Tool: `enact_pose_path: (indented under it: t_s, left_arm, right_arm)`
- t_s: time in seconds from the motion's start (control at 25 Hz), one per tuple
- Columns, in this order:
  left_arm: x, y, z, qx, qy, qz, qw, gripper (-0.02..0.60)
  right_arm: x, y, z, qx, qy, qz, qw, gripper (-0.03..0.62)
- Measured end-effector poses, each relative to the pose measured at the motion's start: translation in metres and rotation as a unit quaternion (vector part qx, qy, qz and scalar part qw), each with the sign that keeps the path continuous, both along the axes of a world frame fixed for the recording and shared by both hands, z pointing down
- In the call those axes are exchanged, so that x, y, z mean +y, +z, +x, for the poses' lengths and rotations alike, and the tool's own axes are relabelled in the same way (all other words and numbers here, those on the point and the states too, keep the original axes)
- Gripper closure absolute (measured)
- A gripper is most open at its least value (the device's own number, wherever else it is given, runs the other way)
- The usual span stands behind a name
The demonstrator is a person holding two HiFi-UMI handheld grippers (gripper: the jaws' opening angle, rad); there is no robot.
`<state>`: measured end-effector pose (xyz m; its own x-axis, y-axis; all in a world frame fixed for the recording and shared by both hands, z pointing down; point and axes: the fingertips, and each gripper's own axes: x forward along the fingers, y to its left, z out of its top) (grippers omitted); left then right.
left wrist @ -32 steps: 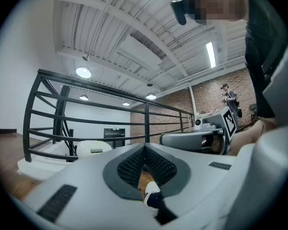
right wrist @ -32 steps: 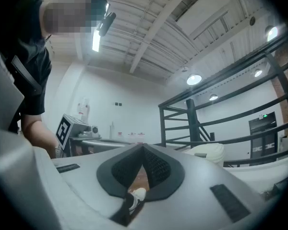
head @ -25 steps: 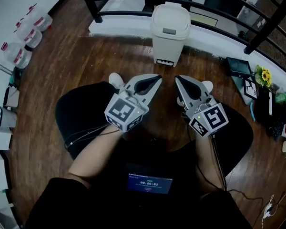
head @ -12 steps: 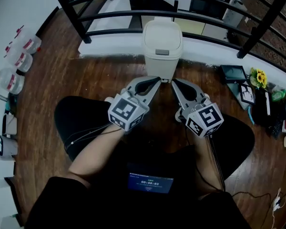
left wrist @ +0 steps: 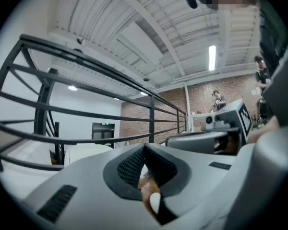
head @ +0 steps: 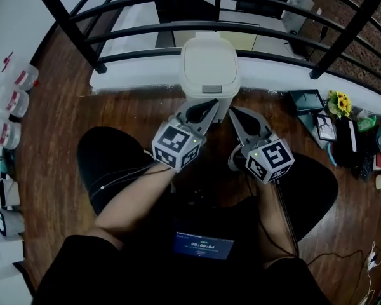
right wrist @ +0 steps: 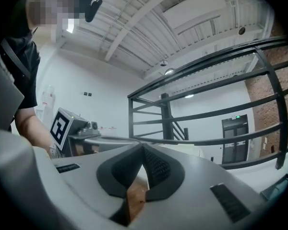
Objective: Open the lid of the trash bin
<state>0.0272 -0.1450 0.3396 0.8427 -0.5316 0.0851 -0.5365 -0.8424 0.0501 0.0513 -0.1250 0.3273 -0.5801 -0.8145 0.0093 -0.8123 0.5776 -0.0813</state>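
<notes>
Dark, glossy wood planks cover the floor (head: 70, 113), and a curved railing (head: 178, 27) of black metal bars runs behind the trash bin (head: 209, 75), set in a low white ledge (head: 140, 76). The gripper views look up at a white beamed ceiling, with a brick wall (left wrist: 175, 110) beyond the bars.

The bin is smooth cream plastic, boxy with rounded corners, and stands upright on the floor just in front of the ledge. Its domed lid (head: 209, 59) lies flat and closed, with a small grey tab (head: 210, 89) at the front edge.

The left gripper (head: 211, 105) and the right gripper (head: 233, 112) are grey, tapered shells, each carrying a cube with square markers. Both point at the front of the bin, their tips just below the lid's front edge. Each one's jaws are together at the tip, the ribbed dark pads (left wrist: 131, 166) meeting with nothing between them.

Left of the bin, clear plastic bottles (head: 5, 103) with red caps lie by the wall. Right of it sit yellow flowers (head: 341, 100).
</notes>
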Motion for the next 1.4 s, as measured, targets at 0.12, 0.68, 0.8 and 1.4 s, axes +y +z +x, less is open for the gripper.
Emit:
enact_pose_path:
  t_s: [0.12, 0.68, 0.8, 1.4]
  left_arm:
    - [-0.024, 0.003, 0.010, 0.019, -0.007, -0.026, 0.9994, 0.548]
    - [-0.081, 0.051, 0.002, -0.033, -0.080, -0.011, 0.9962, 0.548]
    - [-0.089, 0.061, 0.000, -0.026, -0.087, -0.031, 0.9953, 0.548]
    - [-0.109, 0.085, 0.013, -0.037, -0.095, -0.041, 0.9940, 0.548]
  right_arm:
    - [-0.018, 0.007, 0.008, -0.006, 0.008, -0.008, 1.000, 0.565]
    - [-0.082, 0.027, 0.006, 0.008, 0.007, -0.011, 1.000, 0.565]
    - [-0.088, 0.034, 0.003, 0.001, 0.016, -0.010, 1.000, 0.565]
    - [-0.100, 0.062, 0.011, -0.019, 0.028, -0.029, 0.999, 0.565]
